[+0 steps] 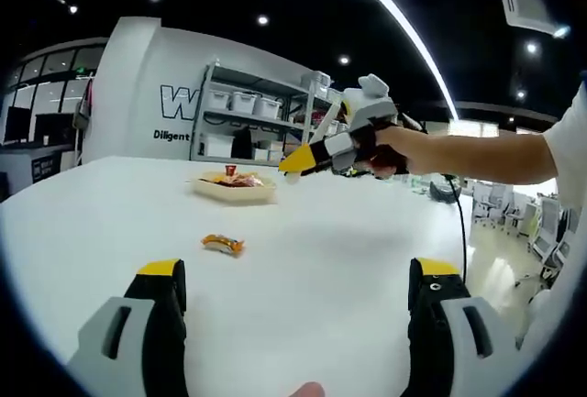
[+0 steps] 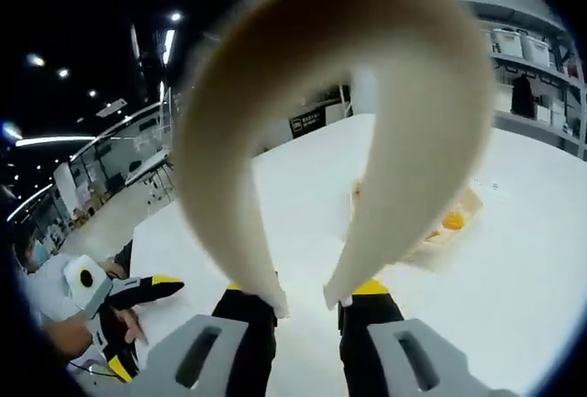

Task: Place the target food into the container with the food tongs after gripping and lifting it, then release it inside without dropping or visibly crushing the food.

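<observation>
My right gripper is shut on cream food tongs, whose two arms rise from between the jaws and loop close over the lens. Seen from the left gripper view, the right gripper hovers in a hand just right of a beige container holding food. A small orange-yellow wrapped food piece lies on the white table, in front of the container. My left gripper stands wide open and empty, low over the near table. Behind the tongs, the container shows orange food.
Shelving with white bins stands behind the table beside a white wall. The person's arm reaches in from the right. The left gripper sits at the lower left, near the table's edge. Desks and chairs lie beyond.
</observation>
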`<state>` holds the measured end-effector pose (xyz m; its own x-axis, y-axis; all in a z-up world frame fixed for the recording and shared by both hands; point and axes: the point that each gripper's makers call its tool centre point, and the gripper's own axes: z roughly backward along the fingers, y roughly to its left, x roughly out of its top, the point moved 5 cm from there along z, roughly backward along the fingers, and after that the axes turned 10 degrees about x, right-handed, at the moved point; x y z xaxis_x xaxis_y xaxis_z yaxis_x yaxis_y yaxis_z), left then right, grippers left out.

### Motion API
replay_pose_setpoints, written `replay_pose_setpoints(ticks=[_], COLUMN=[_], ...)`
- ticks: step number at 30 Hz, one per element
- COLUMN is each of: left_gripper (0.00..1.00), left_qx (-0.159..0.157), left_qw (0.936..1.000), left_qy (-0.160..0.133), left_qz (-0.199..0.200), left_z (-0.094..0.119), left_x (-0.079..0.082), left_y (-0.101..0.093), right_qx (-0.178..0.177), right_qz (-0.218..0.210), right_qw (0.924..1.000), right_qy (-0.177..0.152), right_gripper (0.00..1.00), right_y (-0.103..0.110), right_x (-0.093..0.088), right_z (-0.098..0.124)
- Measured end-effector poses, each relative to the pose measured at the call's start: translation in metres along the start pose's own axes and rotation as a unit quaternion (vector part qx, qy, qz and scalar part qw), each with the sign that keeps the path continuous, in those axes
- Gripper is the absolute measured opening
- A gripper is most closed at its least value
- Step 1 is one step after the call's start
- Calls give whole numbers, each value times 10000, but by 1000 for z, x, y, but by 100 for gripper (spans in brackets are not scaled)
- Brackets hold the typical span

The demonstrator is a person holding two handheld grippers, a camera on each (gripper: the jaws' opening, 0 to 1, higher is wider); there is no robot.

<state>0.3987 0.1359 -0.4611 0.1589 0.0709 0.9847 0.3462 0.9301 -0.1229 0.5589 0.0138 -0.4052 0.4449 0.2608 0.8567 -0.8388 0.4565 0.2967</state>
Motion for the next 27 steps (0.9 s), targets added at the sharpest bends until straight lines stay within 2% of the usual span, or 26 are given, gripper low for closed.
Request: replay_pose_setpoints(ticks=[8, 13, 23, 27], left_gripper=[99, 99, 98, 97], left_qx=[95, 129, 48, 37], left_qw=[9994, 9993, 9994, 9993], left_qy=[-250, -292, -276, -318], left_qz=[-203, -209, -208, -208], left_z=[0, 2, 2, 2], left_x=[5, 7, 6, 6], left_y=[3, 5, 3, 3], right_qx=[232, 351, 516, 591], right_qz=[54, 14, -54, 52], right_qw=[9996, 9991, 9982, 9978], right_qy=[147, 226, 284, 308], right_gripper=[20, 20, 21, 21], right_y=[16, 23, 31, 37], right_x=[-10, -18, -21, -23], right_z=[-23, -36, -52, -60])
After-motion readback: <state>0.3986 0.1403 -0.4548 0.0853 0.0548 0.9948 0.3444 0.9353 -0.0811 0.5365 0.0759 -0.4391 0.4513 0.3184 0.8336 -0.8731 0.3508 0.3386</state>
